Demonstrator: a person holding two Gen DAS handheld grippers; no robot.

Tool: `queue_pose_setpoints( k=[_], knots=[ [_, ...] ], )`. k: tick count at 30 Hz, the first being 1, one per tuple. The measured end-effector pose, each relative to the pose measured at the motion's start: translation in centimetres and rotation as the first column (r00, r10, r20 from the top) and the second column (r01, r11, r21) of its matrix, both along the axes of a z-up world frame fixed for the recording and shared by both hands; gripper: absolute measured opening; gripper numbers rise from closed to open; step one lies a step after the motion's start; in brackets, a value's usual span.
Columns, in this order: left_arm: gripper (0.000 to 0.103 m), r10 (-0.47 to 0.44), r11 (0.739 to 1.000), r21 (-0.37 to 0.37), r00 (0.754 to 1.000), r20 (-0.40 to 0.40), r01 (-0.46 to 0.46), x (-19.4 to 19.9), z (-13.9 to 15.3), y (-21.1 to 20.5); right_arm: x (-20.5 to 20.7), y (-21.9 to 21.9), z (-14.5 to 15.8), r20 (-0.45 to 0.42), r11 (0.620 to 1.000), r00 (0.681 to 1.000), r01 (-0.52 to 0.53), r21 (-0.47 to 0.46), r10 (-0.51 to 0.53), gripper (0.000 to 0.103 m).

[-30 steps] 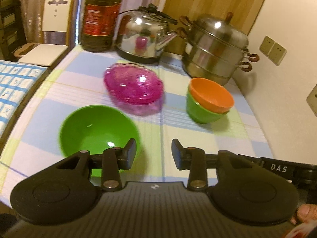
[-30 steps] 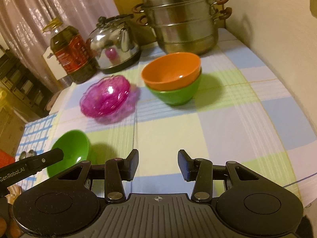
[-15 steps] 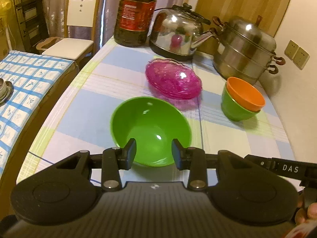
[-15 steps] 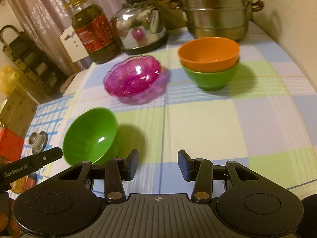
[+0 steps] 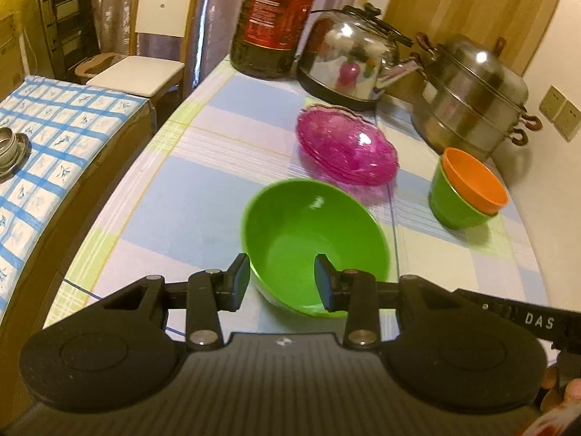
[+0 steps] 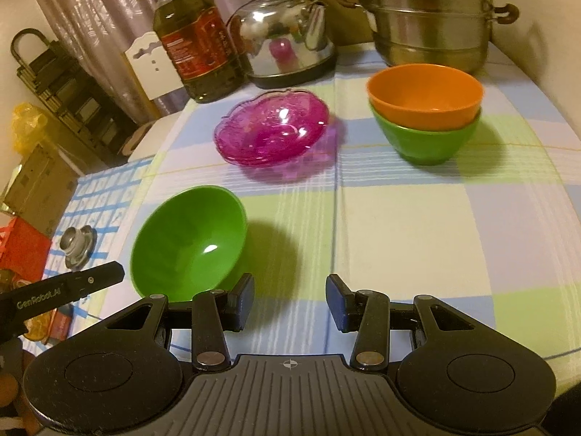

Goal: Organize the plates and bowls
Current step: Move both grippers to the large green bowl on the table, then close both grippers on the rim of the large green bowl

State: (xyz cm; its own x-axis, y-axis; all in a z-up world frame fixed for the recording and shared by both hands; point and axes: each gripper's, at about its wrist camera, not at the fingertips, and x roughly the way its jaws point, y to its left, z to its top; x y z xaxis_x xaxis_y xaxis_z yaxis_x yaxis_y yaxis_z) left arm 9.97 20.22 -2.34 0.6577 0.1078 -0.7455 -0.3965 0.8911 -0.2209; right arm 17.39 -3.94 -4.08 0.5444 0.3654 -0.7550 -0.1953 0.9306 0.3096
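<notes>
smooth round green plastic bowl at frame centre, mouth tilted up-left; left gripper part-open astride its rim; right gripper part-open, empty.

A table under a pastel checked cloth carries a lone green plastic bowl, stacked translucent magenta plates, a green bowl holding an orange one, a steel kettle, a tiered steamer pot and an oil bottle.
</notes>
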Motion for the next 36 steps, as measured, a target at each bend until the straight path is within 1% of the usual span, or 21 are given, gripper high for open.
queue_pose_setpoints(
  k=[3, 8, 15, 20, 22, 26, 28, 31, 36],
  knots=[
    [0.035, 0.015, 1.0, -0.014, 1.0, -0.003, -0.015, 0.4, -0.2, 1.3, 0.4, 1.3, -0.1, 0.011, 1.0, 1.0, -0.023, 0.005, 0.023, 0.044],
    [0.035, 0.015, 0.999, -0.031, 1.0, -0.017, -0.016, 1.6, -0.8, 2.9, 1.8, 3.3, -0.6, 0.02, 0.999, 0.999, -0.048, -0.005, 0.048, 0.044],
    [0.034, -0.008, 1.0, -0.021, 0.999, -0.046, 0.007, 3.6, -2.3, 4.0, 3.9, 5.0, -2.4, -0.016, 0.998, 0.998, -0.062, -0.023, 0.061, 0.044],
    [0.034, -0.024, 1.0, -0.009, 0.996, -0.083, 0.023, 4.8, -3.4, 4.2, 5.1, 5.7, -3.7, -0.046, 0.997, 0.997, -0.068, -0.033, 0.067, 0.044],
    [0.031, -0.03, 0.999, -0.014, 0.995, -0.094, 0.029, 5.2, -3.8, 4.4, 5.5, 5.9, -4.2, -0.056, 0.997, 0.996, -0.073, -0.034, 0.071, 0.044],
    [0.028, -0.03, 0.999, -0.015, 0.993, -0.113, 0.029, 5.8, -4.3, 4.4, 6.0, 6.3, -4.9, -0.072, 0.996, 0.994, -0.082, -0.038, 0.079, 0.043],
    [0.025, -0.035, 0.999, -0.016, 0.992, -0.125, 0.033, 5.9, -4.6, 4.4, 6.1, 6.5, -5.2, -0.078, 0.995, 0.994, -0.086, -0.042, 0.082, 0.04],
    [0.022, -0.045, 0.999, -0.011, 0.99, -0.135, 0.044, 6.2, -4.9, 4.3, 6.4, 6.7, -5.7, -0.087, 0.995, 0.993, -0.09, -0.042, 0.086, 0.036],
    [0.02, -0.059, 0.998, -0.004, 0.987, -0.147, 0.059, 6.7, -5.1, 4.0, 6.4, 6.6, -6.0, -0.089, 0.995, 0.992, -0.092, -0.04, 0.088, 0.034]
  ],
)
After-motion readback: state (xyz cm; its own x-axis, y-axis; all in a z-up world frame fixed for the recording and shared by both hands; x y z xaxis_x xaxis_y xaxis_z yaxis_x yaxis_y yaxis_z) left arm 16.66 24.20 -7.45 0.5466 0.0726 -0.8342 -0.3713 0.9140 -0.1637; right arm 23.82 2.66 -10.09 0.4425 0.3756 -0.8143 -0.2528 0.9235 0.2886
